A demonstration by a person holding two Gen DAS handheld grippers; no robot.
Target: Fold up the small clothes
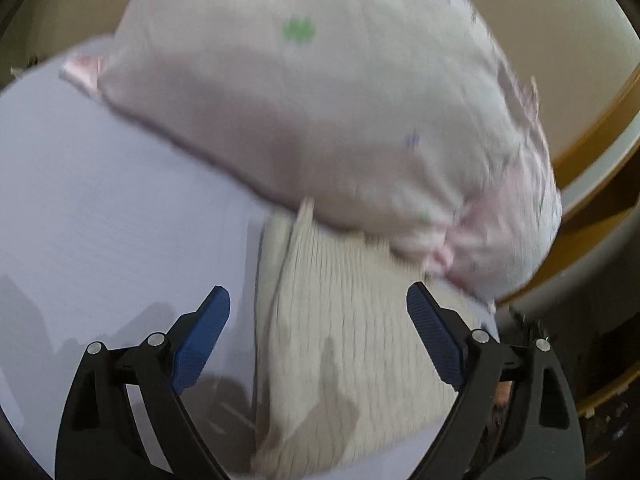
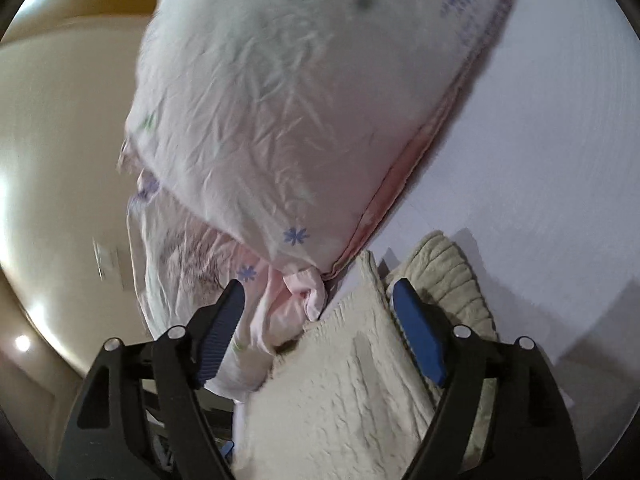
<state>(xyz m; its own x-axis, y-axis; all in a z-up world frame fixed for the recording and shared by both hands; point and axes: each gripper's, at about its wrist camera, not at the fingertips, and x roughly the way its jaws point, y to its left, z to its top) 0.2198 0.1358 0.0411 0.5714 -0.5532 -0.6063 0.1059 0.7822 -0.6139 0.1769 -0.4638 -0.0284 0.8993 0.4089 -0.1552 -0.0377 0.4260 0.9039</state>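
A cream knitted garment point(image 1: 332, 344) lies folded on the pale lilac bed sheet point(image 1: 100, 220), its far end tucked against a big pink pillow point(image 1: 320, 112) with small flower prints. My left gripper point(image 1: 318, 304) is open above the garment, with its blue pads apart and nothing between them. In the right wrist view the same cream garment point(image 2: 344, 392) lies below my right gripper point(image 2: 318, 292), which is open and empty. A ribbed cream part point(image 2: 452, 276) shows past the right finger. The pillow point(image 2: 300, 120) fills the upper middle.
A second pale pink pillow or cloth point(image 2: 188, 264) lies at the bed's edge under the big pillow. A wooden bed frame point(image 1: 592, 160) and a cream wall point(image 2: 52, 140) lie beyond. The sheet point(image 2: 540, 140) stretches to the right.
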